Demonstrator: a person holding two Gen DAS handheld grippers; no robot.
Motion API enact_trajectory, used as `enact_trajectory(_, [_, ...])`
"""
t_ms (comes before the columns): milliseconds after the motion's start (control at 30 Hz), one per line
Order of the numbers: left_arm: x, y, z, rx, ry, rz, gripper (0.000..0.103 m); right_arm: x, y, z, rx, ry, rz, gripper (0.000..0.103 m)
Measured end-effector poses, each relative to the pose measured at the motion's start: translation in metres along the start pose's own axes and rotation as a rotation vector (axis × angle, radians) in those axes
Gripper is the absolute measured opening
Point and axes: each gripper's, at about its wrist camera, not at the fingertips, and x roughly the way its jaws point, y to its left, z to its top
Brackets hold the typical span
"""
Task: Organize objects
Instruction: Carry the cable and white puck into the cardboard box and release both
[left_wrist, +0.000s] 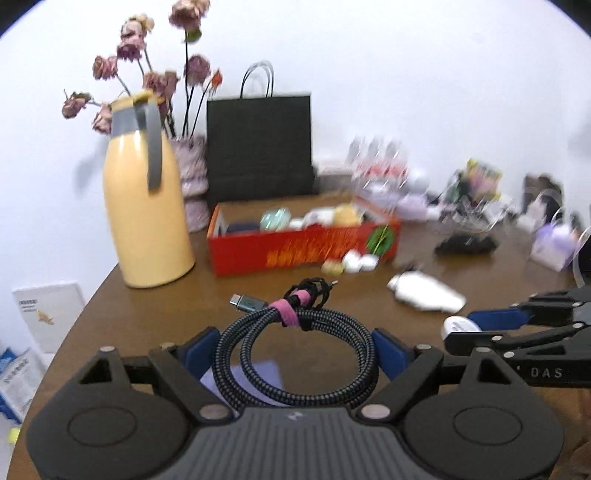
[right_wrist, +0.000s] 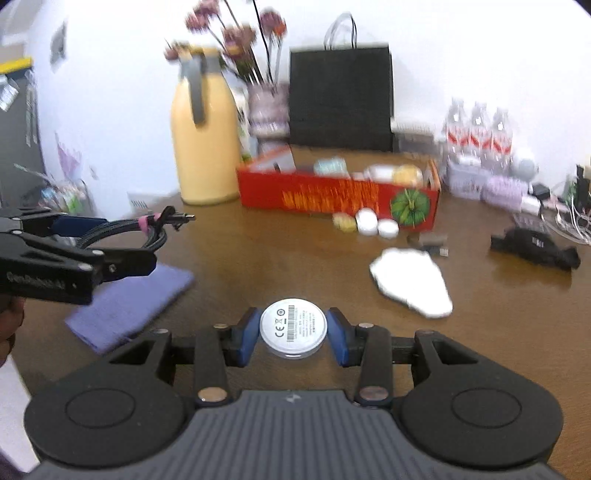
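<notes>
Brown table (right_wrist: 258, 258) against white wall, cluttered. Red box (right_wrist: 332, 195) already part filled. Left gripper (left_wrist: 295, 345) clamps coiled cable (left_wrist: 295, 354); right gripper (right_wrist: 293, 334) pinches white round puck (right_wrist: 293, 328). Both lifted, not yet boxed. Small jars (right_wrist: 373, 223), white packet (right_wrist: 410, 286) remain loose.

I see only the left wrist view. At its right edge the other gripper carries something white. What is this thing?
Observer: A round white disc. Its face shows a barcode, and the right gripper has its jaws closed on the disc's two sides.
Operator: What is the purple patch inside my cable loop?
Observer: A purple cloth. It lies flat on the table, below the cable.
Operator: The bottles at the back are blurred for me. How many are there?
Observer: Three clear bottles with red labels, side by side near the wall.
</notes>
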Motion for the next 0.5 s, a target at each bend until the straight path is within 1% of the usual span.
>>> enact_trajectory(67, [0.006,0.005,0.008,0.008,-0.005,-0.03,0.087,-0.006,-0.008,0.009,0.032,-0.029,0.017,0.041])
enact_trajectory(133, [0.027,0.008,0.024,0.032,0.013,-0.048,0.087,0.001,-0.021,0.025,0.053,-0.047,0.008,0.041])
enact_trajectory(200, [0.058,0.012,0.056,0.07,0.004,-0.075,0.087,0.014,-0.034,0.048,0.021,-0.061,-0.017,0.041])
enact_trajectory(267, [0.091,0.014,0.092,0.086,-0.013,-0.082,0.087,0.035,-0.05,0.082,-0.017,-0.088,-0.015,0.041])
enact_trajectory(333, [0.14,0.017,0.129,0.098,-0.001,-0.098,0.087,0.067,-0.072,0.123,-0.014,-0.099,-0.011,0.04])
enact_trajectory(367, [0.164,0.017,0.144,0.092,0.006,-0.094,0.087,0.088,-0.082,0.143,-0.014,-0.08,-0.009,0.04])
enact_trajectory(400, [0.196,0.014,0.159,0.113,0.027,-0.096,0.087,0.107,-0.091,0.159,-0.012,-0.068,-0.019,0.04])
enact_trajectory(433, [0.222,0.012,0.167,0.121,0.041,-0.078,0.087,0.129,-0.1,0.173,-0.003,-0.045,-0.044,0.04])
enact_trajectory(500, [0.269,0.006,0.173,0.131,0.059,-0.036,0.087,0.175,-0.117,0.195,0.019,0.022,-0.084,0.04])
